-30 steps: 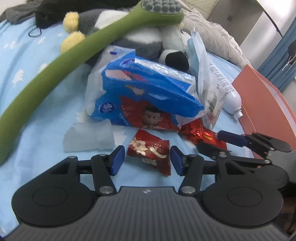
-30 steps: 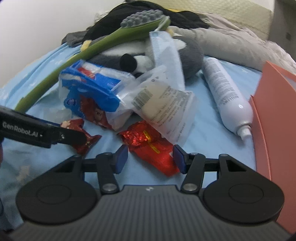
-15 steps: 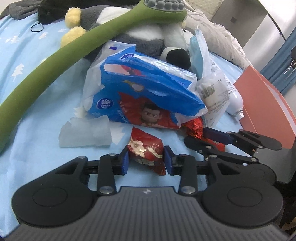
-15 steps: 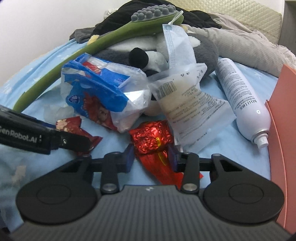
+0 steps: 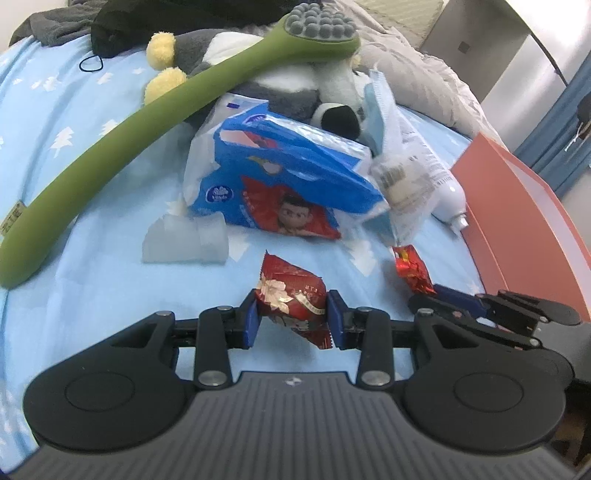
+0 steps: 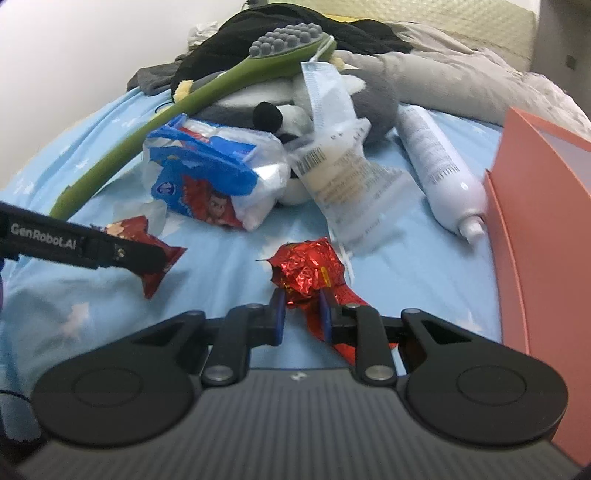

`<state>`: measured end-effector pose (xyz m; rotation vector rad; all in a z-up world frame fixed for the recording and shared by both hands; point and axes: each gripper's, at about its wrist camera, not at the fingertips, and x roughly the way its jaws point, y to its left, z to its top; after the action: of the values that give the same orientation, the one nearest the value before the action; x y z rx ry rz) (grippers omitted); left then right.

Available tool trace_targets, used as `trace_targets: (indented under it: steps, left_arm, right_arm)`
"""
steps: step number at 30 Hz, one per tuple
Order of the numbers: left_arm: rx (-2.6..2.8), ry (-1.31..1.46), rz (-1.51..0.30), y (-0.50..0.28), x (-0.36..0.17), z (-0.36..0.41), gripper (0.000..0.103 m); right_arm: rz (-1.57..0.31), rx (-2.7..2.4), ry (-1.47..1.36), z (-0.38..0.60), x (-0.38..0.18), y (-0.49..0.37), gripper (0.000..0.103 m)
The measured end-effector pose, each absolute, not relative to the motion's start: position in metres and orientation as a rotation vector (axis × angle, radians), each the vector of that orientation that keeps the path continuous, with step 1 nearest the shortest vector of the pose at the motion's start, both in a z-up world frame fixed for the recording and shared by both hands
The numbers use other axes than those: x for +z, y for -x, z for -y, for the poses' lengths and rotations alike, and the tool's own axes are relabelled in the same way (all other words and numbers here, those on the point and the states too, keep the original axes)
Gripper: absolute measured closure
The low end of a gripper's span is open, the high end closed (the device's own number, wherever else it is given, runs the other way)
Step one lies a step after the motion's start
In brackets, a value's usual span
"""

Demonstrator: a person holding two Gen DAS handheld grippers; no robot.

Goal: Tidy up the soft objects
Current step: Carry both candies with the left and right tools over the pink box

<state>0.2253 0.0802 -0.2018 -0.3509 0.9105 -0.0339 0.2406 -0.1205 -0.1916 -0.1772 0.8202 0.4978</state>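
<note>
My left gripper (image 5: 291, 319) is shut on a dark red snack packet (image 5: 291, 297) and holds it just above the blue bedsheet. My right gripper (image 6: 301, 314) is shut on a crumpled shiny red foil packet (image 6: 308, 271), which also shows at the right in the left wrist view (image 5: 412, 271). The snack packet shows in the right wrist view (image 6: 147, 243) behind the left gripper's arm. Behind lie a blue tissue pack (image 5: 291, 184), a clear plastic bag (image 6: 340, 177), a grey plush toy (image 6: 369, 92) and a face mask (image 6: 321, 85).
A long green massage brush (image 5: 147, 122) leans across the plush. A white spray bottle (image 6: 439, 166) lies next to an orange box (image 6: 543, 221) at the right. A clear crumpled wrapper (image 5: 184, 243) lies on the sheet. Dark clothes (image 6: 295, 22) and a grey blanket lie at the back.
Both grippers closed from open onto their red packets and pulled back toward me, lifting the packets away from the pile.
</note>
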Motion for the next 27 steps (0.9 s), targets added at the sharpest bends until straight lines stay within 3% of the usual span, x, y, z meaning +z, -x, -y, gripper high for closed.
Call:
trace_targets:
  steps: [27]
  left_arm:
    - [-0.119,0.262,-0.873,-0.147,-0.159,-0.031,0.06]
  right_arm:
    - [-0.806,0.369,0.051,0.166,-0.156,-0.141,0.082]
